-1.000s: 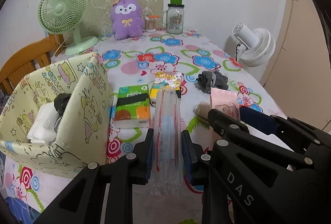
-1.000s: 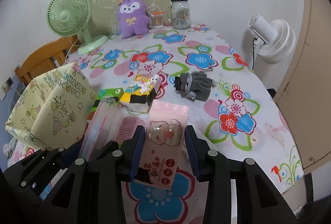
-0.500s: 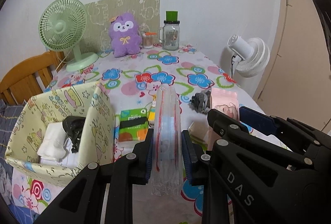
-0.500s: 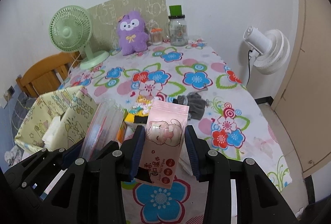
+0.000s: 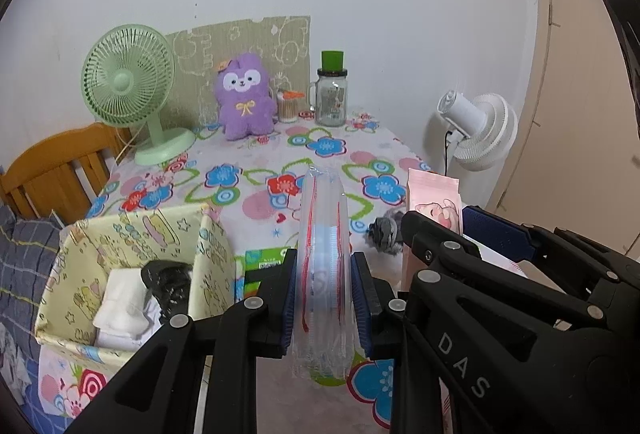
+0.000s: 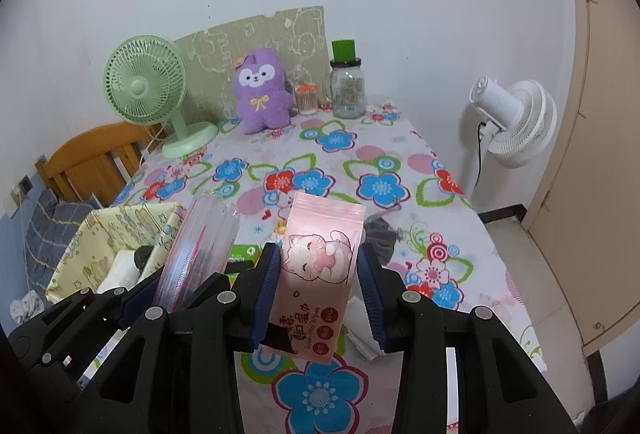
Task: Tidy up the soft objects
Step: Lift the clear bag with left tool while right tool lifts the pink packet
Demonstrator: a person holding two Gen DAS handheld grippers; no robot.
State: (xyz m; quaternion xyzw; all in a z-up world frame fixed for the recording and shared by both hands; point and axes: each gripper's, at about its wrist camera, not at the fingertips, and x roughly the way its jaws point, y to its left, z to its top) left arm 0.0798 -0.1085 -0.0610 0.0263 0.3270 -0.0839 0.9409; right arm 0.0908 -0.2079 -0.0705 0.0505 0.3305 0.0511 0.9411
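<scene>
A clear pack (image 5: 322, 266) is clenched upright in the left gripper (image 5: 323, 294) and a pink wipes pack (image 6: 320, 266) in the right gripper (image 6: 318, 290), both held above the worktop (image 6: 360, 161), so the carry step is judged under way. Next, each pack would need to be brought over the open box (image 5: 84, 246) at the left and released. Both grippers are pitched downward, side by side.

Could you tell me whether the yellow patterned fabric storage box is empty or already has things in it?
Not empty: the yellow patterned fabric storage box holds white folded cloth and a black crumpled item.
</scene>
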